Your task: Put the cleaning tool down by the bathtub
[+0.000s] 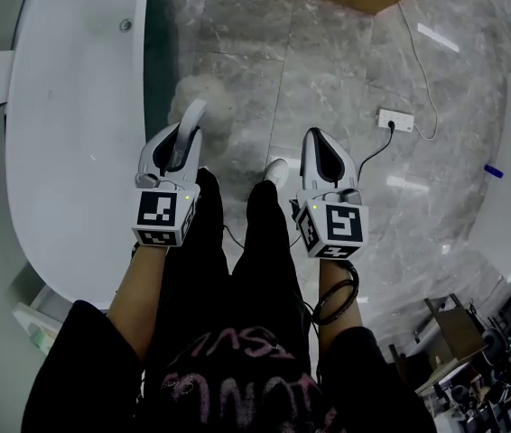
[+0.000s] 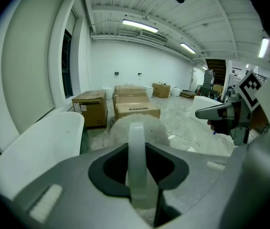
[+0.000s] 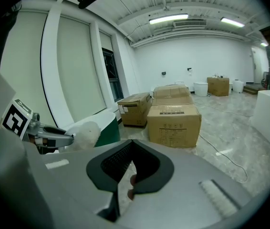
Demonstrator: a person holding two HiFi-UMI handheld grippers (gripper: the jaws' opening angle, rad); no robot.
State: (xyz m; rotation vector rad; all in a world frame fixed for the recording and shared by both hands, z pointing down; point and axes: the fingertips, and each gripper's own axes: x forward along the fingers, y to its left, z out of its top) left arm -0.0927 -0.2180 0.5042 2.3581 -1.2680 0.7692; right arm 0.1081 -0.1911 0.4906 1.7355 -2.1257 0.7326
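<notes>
Black pink-lettered top (image 1: 237,382), black trousers (image 1: 203,242); grey left hand-held gripper (image 1: 180,145), right hand-held gripper (image 1: 328,149), marker cubes (image 1: 158,216).

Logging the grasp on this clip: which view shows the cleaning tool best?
The left gripper view: the cleaning tool fills the centre, its pale handle clamped in the jaws of the left gripper, fluffy head beyond. The head view shows handle and blurry head beside the bathtub; the right gripper view catches only the fluffy head.
</notes>
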